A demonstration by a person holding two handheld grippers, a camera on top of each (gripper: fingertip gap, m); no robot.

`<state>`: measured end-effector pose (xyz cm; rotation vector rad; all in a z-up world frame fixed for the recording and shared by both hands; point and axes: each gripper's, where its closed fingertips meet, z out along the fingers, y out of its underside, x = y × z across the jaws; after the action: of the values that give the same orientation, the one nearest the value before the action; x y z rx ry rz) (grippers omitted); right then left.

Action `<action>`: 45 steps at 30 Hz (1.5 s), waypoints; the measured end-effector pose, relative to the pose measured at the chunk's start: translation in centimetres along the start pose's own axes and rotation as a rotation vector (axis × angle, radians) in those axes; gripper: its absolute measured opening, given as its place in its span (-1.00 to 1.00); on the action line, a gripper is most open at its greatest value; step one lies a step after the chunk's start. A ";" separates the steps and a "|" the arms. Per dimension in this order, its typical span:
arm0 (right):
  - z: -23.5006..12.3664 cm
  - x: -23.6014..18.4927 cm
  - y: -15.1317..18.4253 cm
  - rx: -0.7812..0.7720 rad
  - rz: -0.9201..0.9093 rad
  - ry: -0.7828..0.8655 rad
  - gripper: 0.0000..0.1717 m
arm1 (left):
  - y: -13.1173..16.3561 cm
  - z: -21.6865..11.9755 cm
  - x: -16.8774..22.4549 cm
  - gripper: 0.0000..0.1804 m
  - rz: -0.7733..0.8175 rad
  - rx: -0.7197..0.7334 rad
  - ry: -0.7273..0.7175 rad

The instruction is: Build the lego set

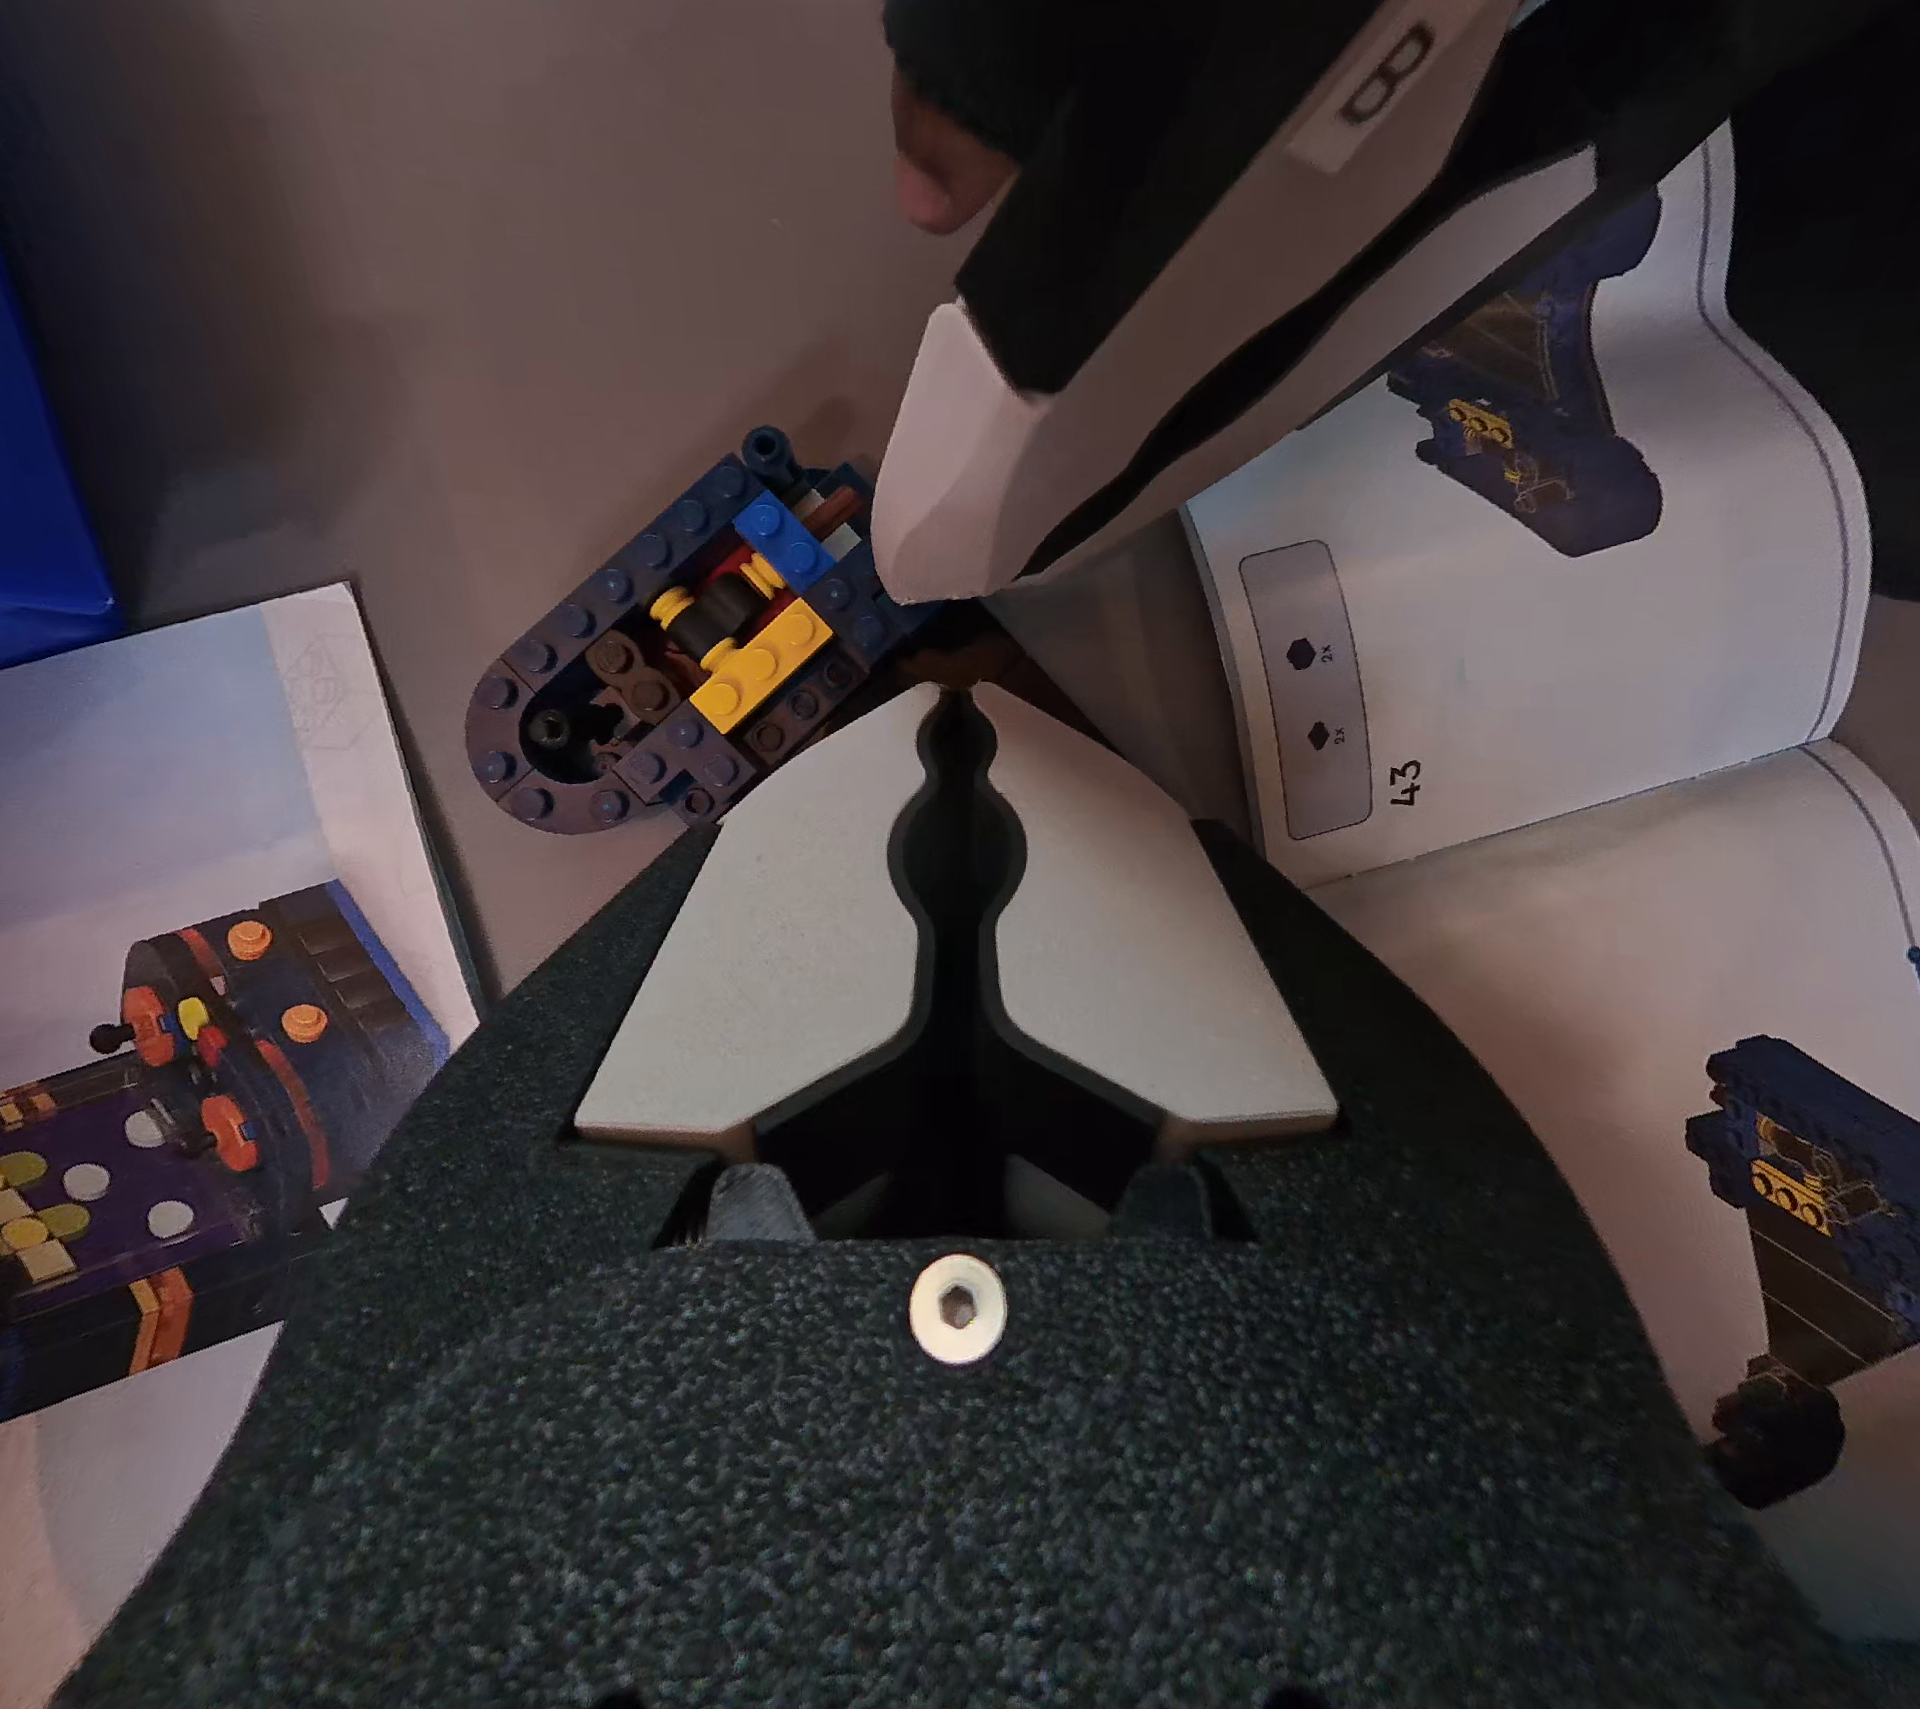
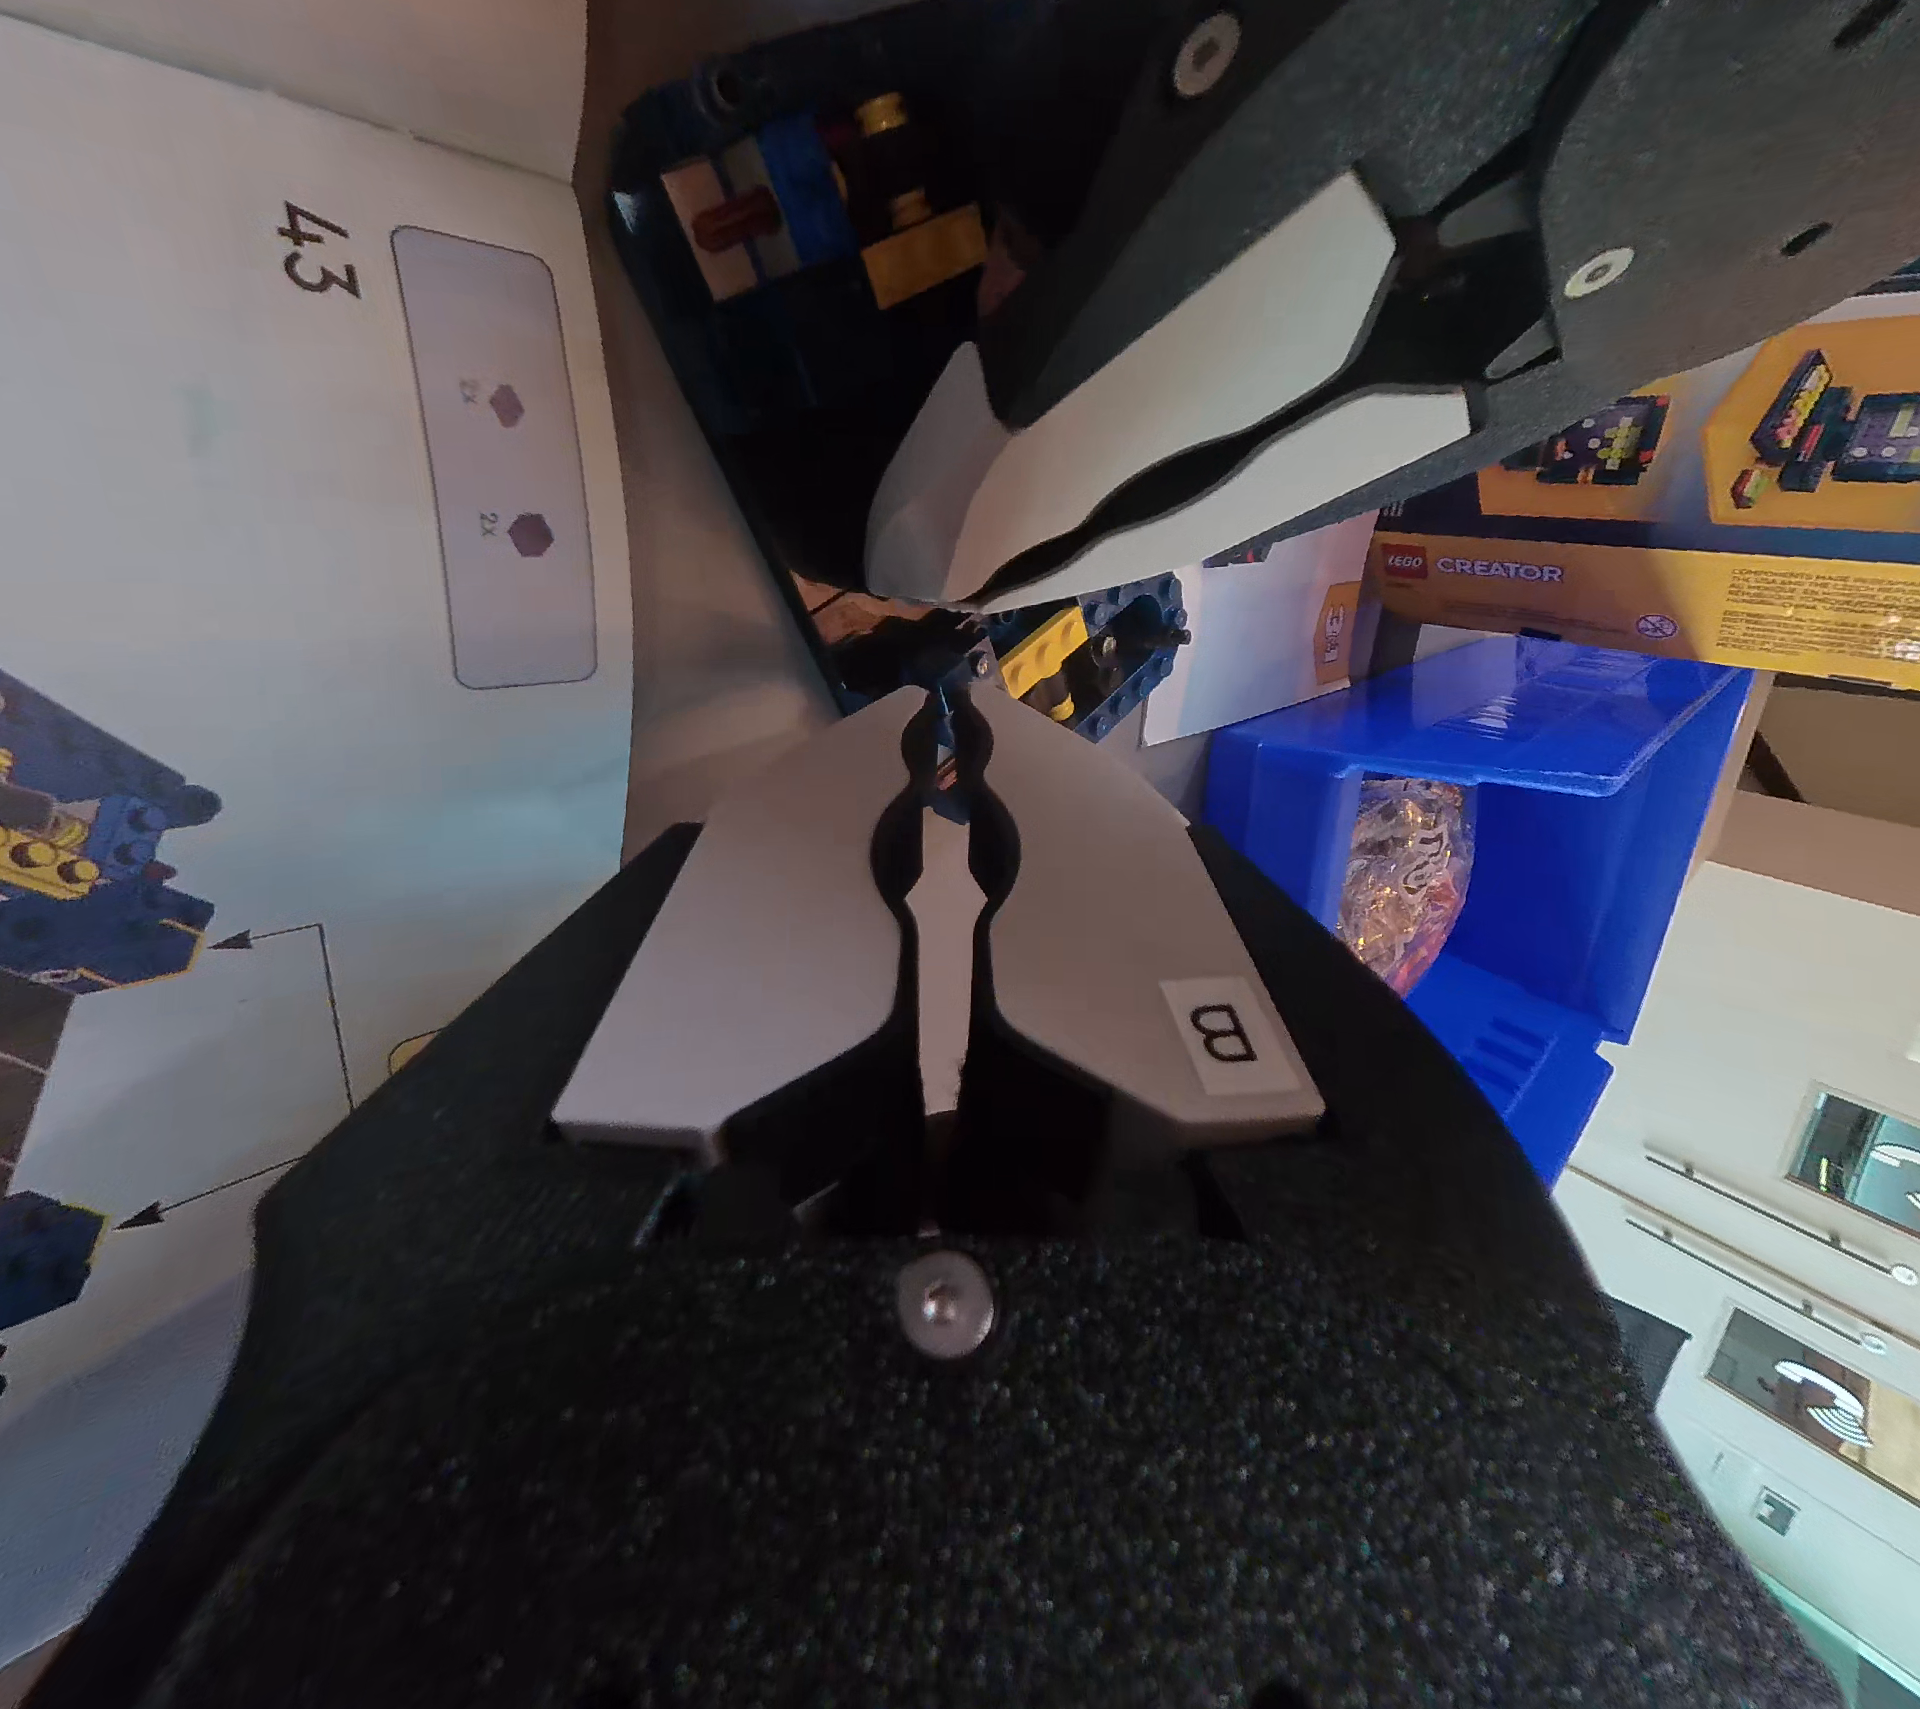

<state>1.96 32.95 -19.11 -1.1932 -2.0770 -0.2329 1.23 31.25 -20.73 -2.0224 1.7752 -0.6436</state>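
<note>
left gripper [image 1: 951, 695]: fingers together at brick model's [image 1: 665, 651] edge | right gripper [image 2: 951, 703]: clamped on same model, beside open booklet [image 1: 1507, 620]

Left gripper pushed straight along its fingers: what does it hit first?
Probably the dark near corner of the brick model, right ahead of the left gripper. The right gripper sits just beyond. Depth is unclear, and all three look nearly touching.
</note>
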 end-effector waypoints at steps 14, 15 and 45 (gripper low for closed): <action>0.1 0.3 -0.1 0.021 0.067 0.015 -0.96 | -0.4 0.2 -0.3 -1.00 -0.155 -0.007 -0.012; 0.1 0.3 -0.1 0.026 0.073 0.014 -0.96 | -0.5 0.2 -0.3 -1.00 -0.164 -0.007 -0.014; -0.7 0.9 0.0 0.104 0.200 0.088 -1.00 | -1.1 0.6 -1.0 -1.00 -0.255 0.007 -0.107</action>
<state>2.04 33.25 -17.98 -1.2928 -1.8559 -0.0806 2.38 32.37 -20.70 -2.2550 1.4668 -0.6004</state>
